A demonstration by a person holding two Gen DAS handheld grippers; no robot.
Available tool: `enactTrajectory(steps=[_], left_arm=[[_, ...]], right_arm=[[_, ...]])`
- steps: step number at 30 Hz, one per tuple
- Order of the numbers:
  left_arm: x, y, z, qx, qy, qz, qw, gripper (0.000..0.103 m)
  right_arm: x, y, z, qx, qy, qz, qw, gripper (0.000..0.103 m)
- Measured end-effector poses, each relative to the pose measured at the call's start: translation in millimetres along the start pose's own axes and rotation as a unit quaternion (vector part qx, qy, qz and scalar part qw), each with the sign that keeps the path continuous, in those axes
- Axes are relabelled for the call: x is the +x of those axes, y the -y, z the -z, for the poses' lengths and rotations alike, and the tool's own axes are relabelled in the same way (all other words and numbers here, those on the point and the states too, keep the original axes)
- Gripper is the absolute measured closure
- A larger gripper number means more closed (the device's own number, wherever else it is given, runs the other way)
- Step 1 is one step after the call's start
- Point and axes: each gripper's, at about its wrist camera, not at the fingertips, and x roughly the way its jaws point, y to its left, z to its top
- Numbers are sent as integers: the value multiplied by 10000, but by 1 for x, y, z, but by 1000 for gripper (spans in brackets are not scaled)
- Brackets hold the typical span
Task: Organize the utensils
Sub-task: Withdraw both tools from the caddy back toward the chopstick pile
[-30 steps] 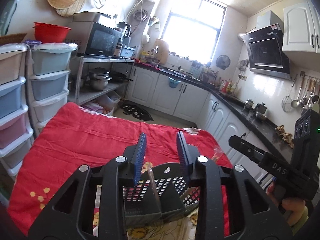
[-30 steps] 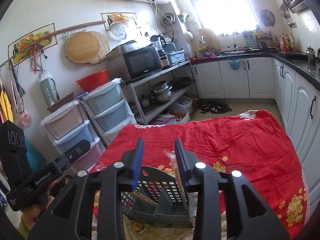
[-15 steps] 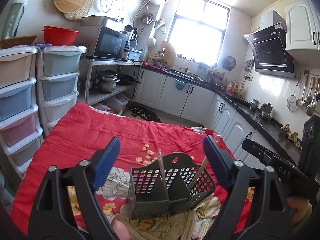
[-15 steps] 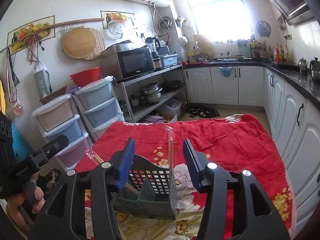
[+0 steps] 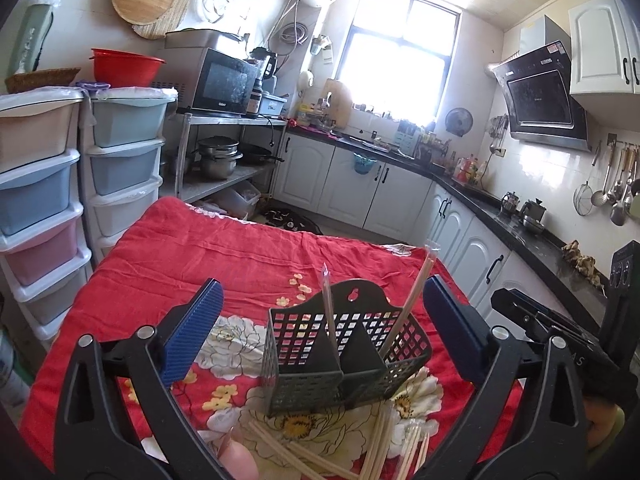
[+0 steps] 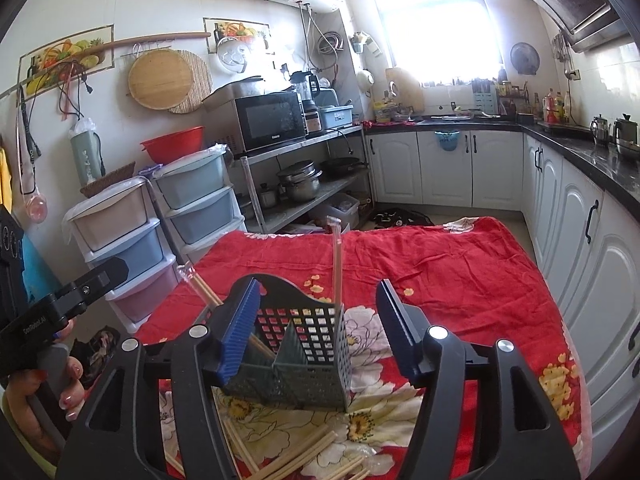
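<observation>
A dark grid utensil basket (image 5: 344, 356) stands on the red flowered cloth (image 5: 224, 248). A wrapped chopstick pair (image 5: 329, 312) stands upright at its middle divider, and a second wrapped pair (image 5: 416, 292) leans out to the right. My left gripper (image 5: 322, 300) hangs just short of the basket, its jaws opening wide and touching nothing. In the right wrist view the basket (image 6: 304, 356) sits between and beyond the blue pads (image 6: 240, 328). My right gripper (image 6: 318, 292) is also opening, clear of the upright wrapped pair (image 6: 337, 264). Loose chopsticks (image 6: 304, 456) lie on the cloth in front.
More loose chopsticks (image 5: 320, 456) lie below the left gripper. A hand (image 6: 68, 380) holds the left gripper at the left edge. Plastic drawer towers (image 5: 60, 184) stand left of the table, and white cabinets (image 6: 580, 264) run along the right. A steel shelf (image 6: 304, 184) holds pots beyond the table.
Both grippers let go of the wrapped chopstick pairs and spread their jaws. The pairs now stand in the basket. Both grippers pulled back, so more of the near cloth shows.
</observation>
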Motion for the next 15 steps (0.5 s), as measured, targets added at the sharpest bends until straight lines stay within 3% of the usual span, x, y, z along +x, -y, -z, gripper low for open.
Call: enactTrajectory(steps=[15], left_arm=[[-6, -8, 22, -114, -142, -115, 9998, 11]], right_arm=[[-3, -10, 26, -117, -254, -94, 9996, 43]])
